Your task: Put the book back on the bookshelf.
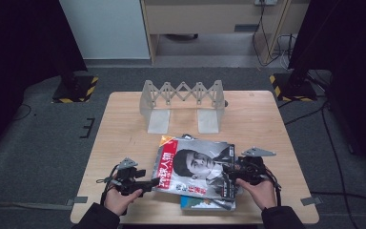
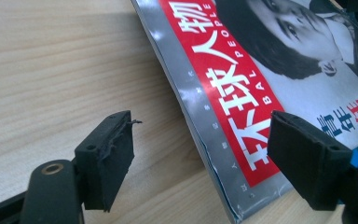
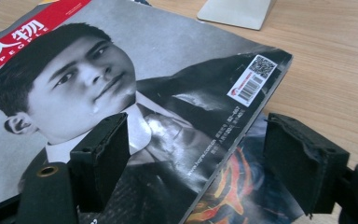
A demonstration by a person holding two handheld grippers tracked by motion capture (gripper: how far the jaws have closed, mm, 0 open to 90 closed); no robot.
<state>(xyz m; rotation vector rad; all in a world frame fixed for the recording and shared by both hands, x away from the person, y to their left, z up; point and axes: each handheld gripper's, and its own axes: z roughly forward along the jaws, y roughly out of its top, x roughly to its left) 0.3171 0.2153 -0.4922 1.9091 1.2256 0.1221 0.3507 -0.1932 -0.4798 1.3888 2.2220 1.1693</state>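
A magazine (image 1: 195, 164) with a grey portrait cover and a red title strip lies on top of a small stack at the table's front centre. My left gripper (image 1: 153, 184) is at its left edge. In the left gripper view that gripper (image 2: 205, 158) is open, with the magazine's (image 2: 223, 93) spine edge between its jaws. My right gripper (image 1: 228, 174) is at the magazine's right edge. In the right gripper view it (image 3: 200, 158) is open astride the barcode corner of the top magazine (image 3: 168, 56). A colourful lower magazine (image 3: 242, 186) shows beneath.
A grey folding rack (image 1: 183, 95) with two flat feet stands at the back centre of the wooden table (image 1: 124, 124). One rack foot (image 3: 235, 11) shows beyond the magazines. A lower magazine's blue edge (image 1: 205, 204) sticks out near the front edge.
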